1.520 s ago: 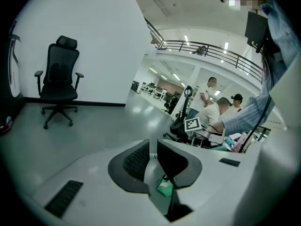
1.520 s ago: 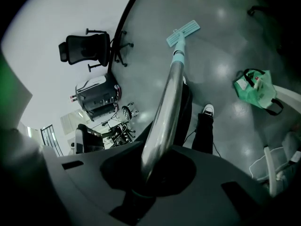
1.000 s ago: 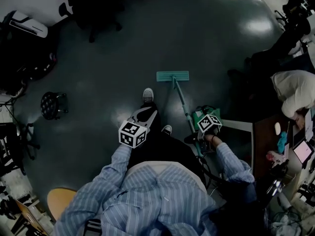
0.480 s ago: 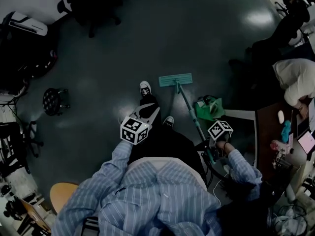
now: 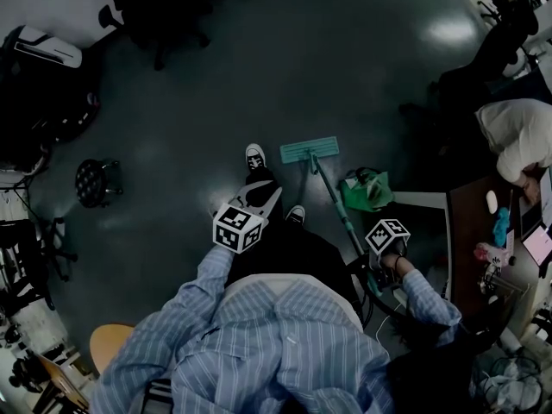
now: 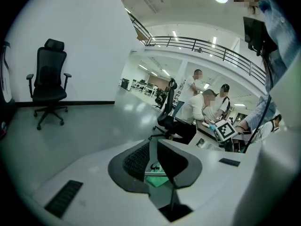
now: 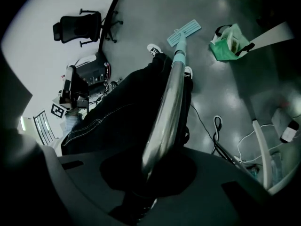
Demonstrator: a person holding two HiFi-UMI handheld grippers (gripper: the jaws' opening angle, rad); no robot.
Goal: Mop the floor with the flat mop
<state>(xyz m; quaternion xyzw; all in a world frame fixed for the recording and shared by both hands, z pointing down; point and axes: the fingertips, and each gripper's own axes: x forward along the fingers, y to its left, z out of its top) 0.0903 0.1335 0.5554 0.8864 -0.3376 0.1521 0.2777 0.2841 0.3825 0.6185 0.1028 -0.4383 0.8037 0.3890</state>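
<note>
You seem mid-stroke: your right gripper [image 7: 149, 171] clamps the mop handle [image 7: 170, 93], the flat mop head [image 5: 309, 151] lies on the floor [image 5: 259, 67] just beyond your shoes, your left gripper [image 6: 153, 157] is narrowly parted and empty, and next comes a steady push forward.

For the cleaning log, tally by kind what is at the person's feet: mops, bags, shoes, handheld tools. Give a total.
flat mop: 1
green bag: 1
shoes: 2
tools, left tool and right tool: 2
total: 6
</note>
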